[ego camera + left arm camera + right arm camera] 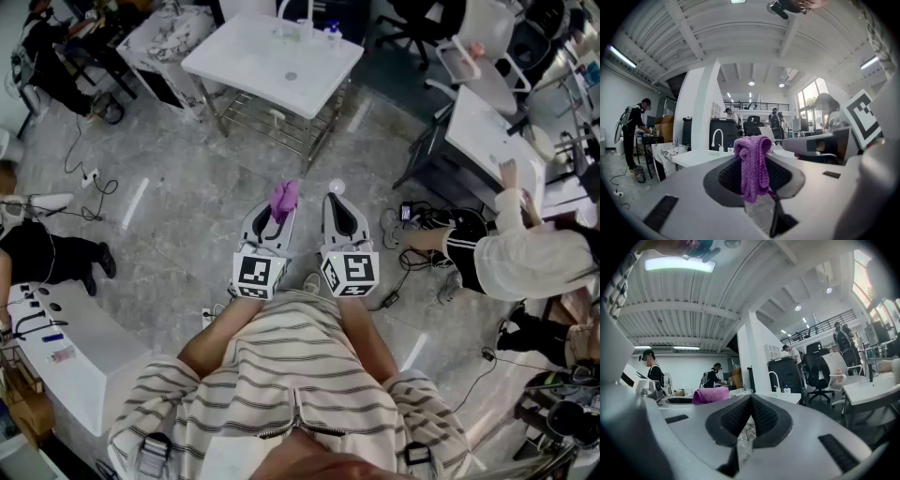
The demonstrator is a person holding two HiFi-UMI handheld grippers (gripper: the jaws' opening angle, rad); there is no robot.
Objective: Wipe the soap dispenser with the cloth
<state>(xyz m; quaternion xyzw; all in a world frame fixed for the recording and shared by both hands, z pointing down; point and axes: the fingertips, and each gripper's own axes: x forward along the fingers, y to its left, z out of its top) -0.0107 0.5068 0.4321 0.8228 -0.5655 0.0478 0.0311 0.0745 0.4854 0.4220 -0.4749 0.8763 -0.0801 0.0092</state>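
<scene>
My left gripper [279,208] is shut on a purple cloth [285,196], which sticks up between its pads and droops over them [752,164]. My right gripper [335,200] is beside it, shut with nothing in it; in the right gripper view its black pads [761,416] meet. Both are held level over the grey floor, in front of my striped top. Ahead stands a white table [272,61] with a curved tap [717,137] and a small bottle that looks like the soap dispenser [787,388]. It is far from both grippers.
Under the white table is a metal frame [281,122]. Cables [94,178] trail over the floor at the left. A seated person in white [525,253] and desks stand at the right. A white counter [66,366] is at my near left. Office chairs [820,366] stand farther back.
</scene>
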